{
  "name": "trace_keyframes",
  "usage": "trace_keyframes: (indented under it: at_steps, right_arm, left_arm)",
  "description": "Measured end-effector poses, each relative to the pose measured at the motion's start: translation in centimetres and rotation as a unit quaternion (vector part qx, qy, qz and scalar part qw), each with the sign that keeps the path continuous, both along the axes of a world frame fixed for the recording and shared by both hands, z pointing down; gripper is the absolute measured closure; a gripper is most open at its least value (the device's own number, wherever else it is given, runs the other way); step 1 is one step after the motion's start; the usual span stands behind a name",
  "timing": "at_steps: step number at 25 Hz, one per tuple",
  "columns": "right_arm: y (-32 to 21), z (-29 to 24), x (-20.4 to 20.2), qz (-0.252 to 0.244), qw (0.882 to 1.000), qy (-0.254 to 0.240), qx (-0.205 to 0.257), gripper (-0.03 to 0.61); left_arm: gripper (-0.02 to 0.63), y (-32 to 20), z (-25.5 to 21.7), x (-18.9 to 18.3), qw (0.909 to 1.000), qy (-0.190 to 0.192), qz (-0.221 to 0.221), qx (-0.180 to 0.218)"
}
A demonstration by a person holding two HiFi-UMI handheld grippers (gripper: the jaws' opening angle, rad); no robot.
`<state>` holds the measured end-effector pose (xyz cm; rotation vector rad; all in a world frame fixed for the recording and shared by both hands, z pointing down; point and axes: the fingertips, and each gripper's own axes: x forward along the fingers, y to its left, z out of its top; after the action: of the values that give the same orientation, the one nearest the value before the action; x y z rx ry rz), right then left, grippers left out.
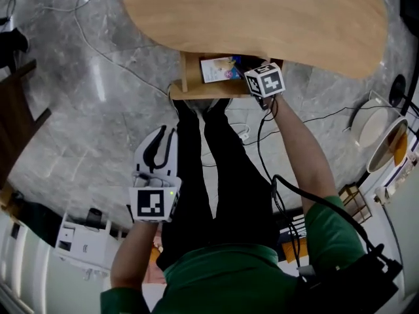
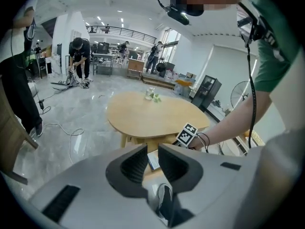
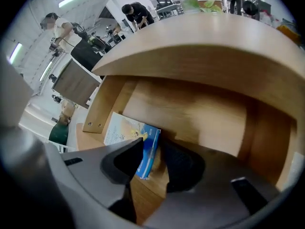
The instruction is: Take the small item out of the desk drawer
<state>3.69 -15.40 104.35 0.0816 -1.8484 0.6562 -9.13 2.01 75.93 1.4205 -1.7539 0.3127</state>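
Left jaws: the left gripper [image 2: 152, 151] has its jaws slightly apart with nothing between them. It hangs on the near left over the grey floor [image 1: 85, 110], well apart from the table [image 1: 262, 18].

Drawer: the drawer [image 1: 196, 87] is an open wooden compartment under the near edge of the table, just right of the left gripper's line.

Item: the small packet [image 3: 125, 130] lies flat on the drawer's floor. It has a pale printed face and a blue right edge.

Right jaws: the right gripper [image 3: 152, 144] reaches into the drawer from the right and is angled down. Its jaws are apart. The packet's blue edge sits in the gap, the left jaw lies over the printed face, and a strip of wood shows before the right jaw. No squeeze on the packet can be seen.

Handling: the packet looks like thin card, so probably light and fairly stiff. It would likely dent under a hard pinch, and its printed face could be slick.

Where to hold: the blue right edge is the best place, taken across the packet's thin depth, because it is the part nearest the jaws.

Risk: a shallow bite on the corner could let the packet swing or slip. It could also catch on the drawer's left wall as it is drawn out.
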Motion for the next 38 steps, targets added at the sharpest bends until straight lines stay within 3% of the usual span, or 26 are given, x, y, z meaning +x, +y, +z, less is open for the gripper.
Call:
trace_keyframes:
  at_steps: [10,20,28,38]
  right_arm:
    - [1.0,-2.5,-1.2,-0.024,0.999,-0.027,-0.002,0.517]
    - [2.7,-8.9,-1.1,-0.008,0.997,-0.072,0.02,0.529]
    - [0.9,-15.8,-0.7,0.044,0.992,-0.12,0.003,0.531]
    - [-10.1,-19.7,0.8,0.162,0.973,-0.157,0.038,0.532]
  left_arm:
    - [0.534,-0.9,-1.0,-0.1,0.9998,0.012,-0.012,0.007]
    - [0.533,-1.9,-4.0,0.6,0.9994,0.003,0.016,0.032]
    - [0.534,-2.9,-8.2,0.3,0.9984,-0.012,0.031,0.046]
    - [0.533,-4.6,-10.4,2.0,0.9965,-0.027,0.053,0.059]
